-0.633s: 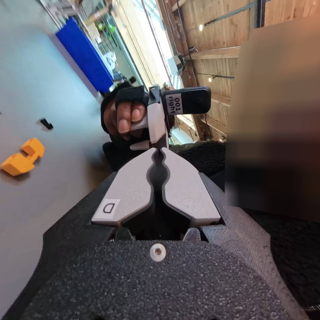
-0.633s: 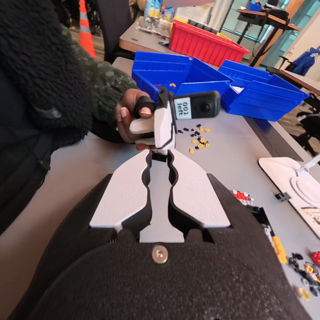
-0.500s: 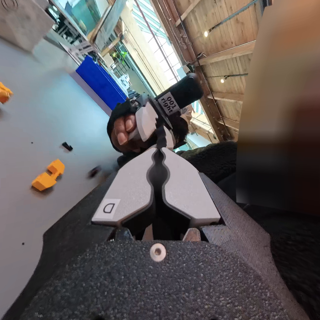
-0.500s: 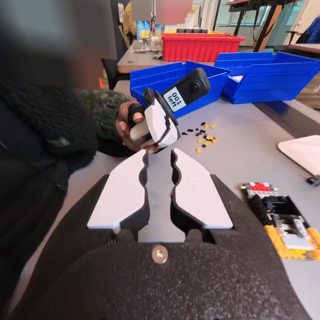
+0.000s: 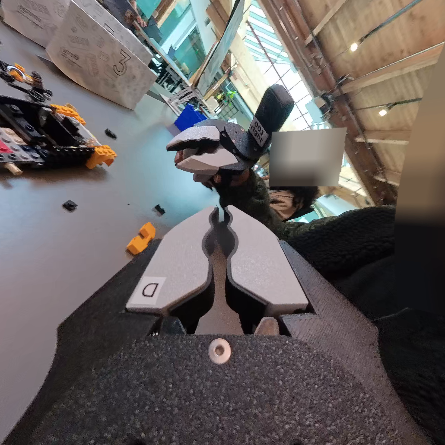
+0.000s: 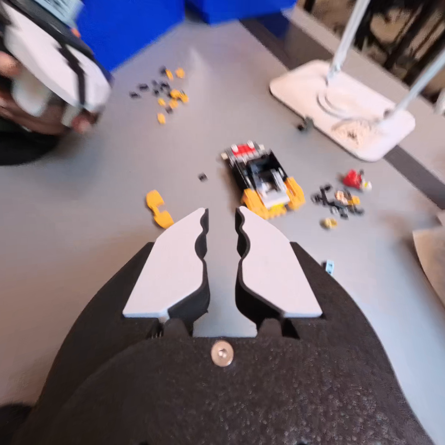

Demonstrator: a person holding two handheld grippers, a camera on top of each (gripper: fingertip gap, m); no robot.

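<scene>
My left gripper (image 5: 221, 208) is shut, and I see nothing between its pads. It hovers low over the grey table (image 5: 60, 240), beside an orange curved brick piece (image 5: 140, 238). It also shows blurred in the right wrist view (image 6: 83, 108), fingers together. My right gripper (image 6: 222, 210) is open and empty above the table. The same orange piece (image 6: 157, 208) lies just left of its tips. A black, grey and orange brick car (image 6: 262, 183) lies just ahead to the right. The right gripper also shows in the left wrist view (image 5: 173, 156), jaws apart.
A small black piece (image 6: 202, 177) lies ahead. A scatter of small orange and black pieces (image 6: 168, 94) lies farther off. Loose parts (image 6: 337, 202) and a red piece (image 6: 354, 179) sit right of the car. A white lamp base (image 6: 342, 108), blue bins (image 6: 134, 29) and white boxes (image 5: 101, 62) stand around. The small black piece (image 6: 202, 177) is about equally far from each gripper, around 12 centimeters. My left wrist view (image 5: 71, 206) looks at it from another angle.
The two grippers have drawn apart. The right one has swung away from the left gripper to look down on the car, and its jaws have opened wider. The left stays shut.
</scene>
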